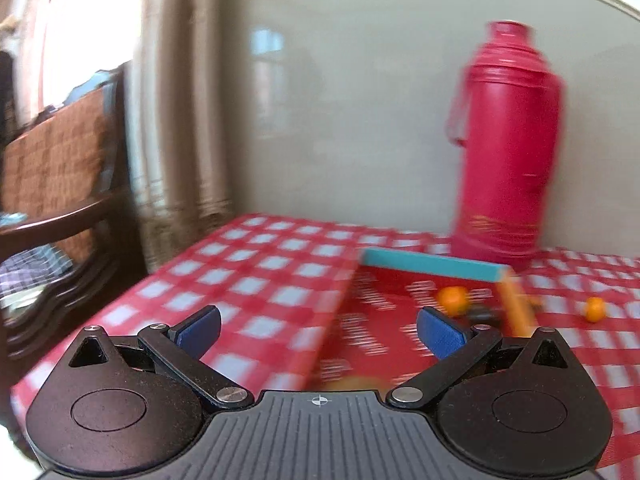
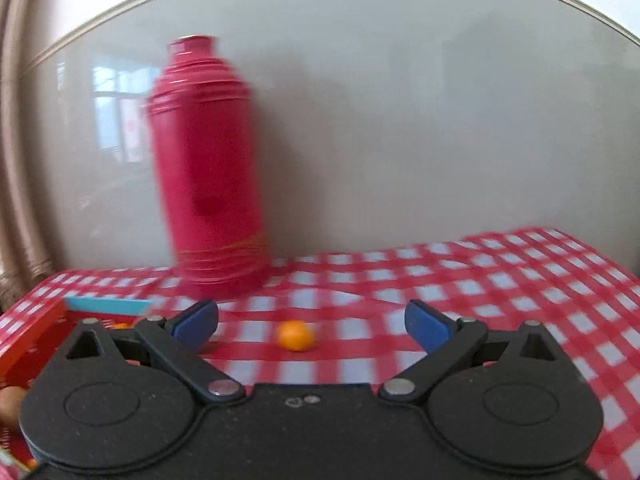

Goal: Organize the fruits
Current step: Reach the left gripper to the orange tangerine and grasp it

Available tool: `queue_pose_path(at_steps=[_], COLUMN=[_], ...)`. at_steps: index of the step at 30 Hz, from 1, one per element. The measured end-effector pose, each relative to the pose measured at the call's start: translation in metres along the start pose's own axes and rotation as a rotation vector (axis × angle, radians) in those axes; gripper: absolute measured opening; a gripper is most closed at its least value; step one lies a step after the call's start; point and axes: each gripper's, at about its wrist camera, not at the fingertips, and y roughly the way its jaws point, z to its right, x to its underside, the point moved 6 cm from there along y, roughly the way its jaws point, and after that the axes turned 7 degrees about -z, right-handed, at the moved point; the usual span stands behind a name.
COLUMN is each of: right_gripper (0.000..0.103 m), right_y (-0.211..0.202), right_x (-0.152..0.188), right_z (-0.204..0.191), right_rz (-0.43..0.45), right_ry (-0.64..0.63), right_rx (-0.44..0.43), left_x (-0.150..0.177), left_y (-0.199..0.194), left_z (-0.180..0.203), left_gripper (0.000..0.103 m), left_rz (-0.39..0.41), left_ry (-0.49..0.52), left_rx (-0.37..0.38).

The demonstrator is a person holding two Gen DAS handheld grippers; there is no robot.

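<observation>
1. Red-and-white checked cloth is covering the bench [image 2: 460, 280], which is standing against a pale glossy wall, with a tall pink thermos flask [image 2: 208, 168] standing upright near the wall.
2. Left of the flask, a shallow red box [image 1: 380, 320] with a teal far rim and orange right wall is lying open; one small orange [image 1: 453, 300] is sitting inside it near that right wall.
3. A second orange [image 2: 296, 335], small, round and blurred, is resting on the cloth outside the box, to its right.
4. Only the left wrist view is showing a dark wooden chair [image 1: 60, 184] and curtain; only the right wrist view is catching a brownish round fruit [image 2: 11, 404] at the box's near end.
5. The left claw [image 1: 318, 330] is hanging open over the box; the right claw [image 2: 312, 324] is spreading wide with the loose orange lying ahead between its blue pads, untouched.
</observation>
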Motion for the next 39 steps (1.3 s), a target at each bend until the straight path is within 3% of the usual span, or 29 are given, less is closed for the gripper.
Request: queue_pose_path(at_steps=[5,11,17,26,30,32,33,39], right_gripper=[0.094,0.094,0.093,0.093,0.093,0.093,0.093,0.093], right_y=[0.0,0.003,0.012,0.033,0.036,0.036,0.037,0.045], right_x=[-0.002,0.007,0.007,0.018,0.017,0.016,0.016,0.022], right_z=[0.047,0.095,0.138,0.157,0.157,0.158,0.159,0.158], right_rz=[0.001,0.029,0.032,-0.023,-0.025,-0.022,-0.023,-0.056], right_ry=[0.061,0.003,0.098,0.113,0.097,0.101,0.105,0.148], right_rx=[0.064,0.258,0.29,0.295,0.29,0.287,0.286,0.248], left_x=[-0.004,-0.001,0.006,0.009,0.013,0.016,0.017,0.024], left_y=[0.0,0.006,0.03,0.067,0.086,0.091,0.093,0.087], left_z=[0.079,0.167,0.231,0.289,0.3,0.306,0.307,0.303], left_gripper=[0.103,0.103,0.103,0.089,0.073,0.055,0.035,0.033], left_rz=[0.007,0.014,-0.03,-0.08,-0.135,-0.171,-0.179,-0.18], left_ry=[0.064,0.126,0.176,0.239,0.234,0.245,0.239,0.253], left_rx=[0.106,0.205,0.246,0.265,0.282,0.305,0.316,0.319])
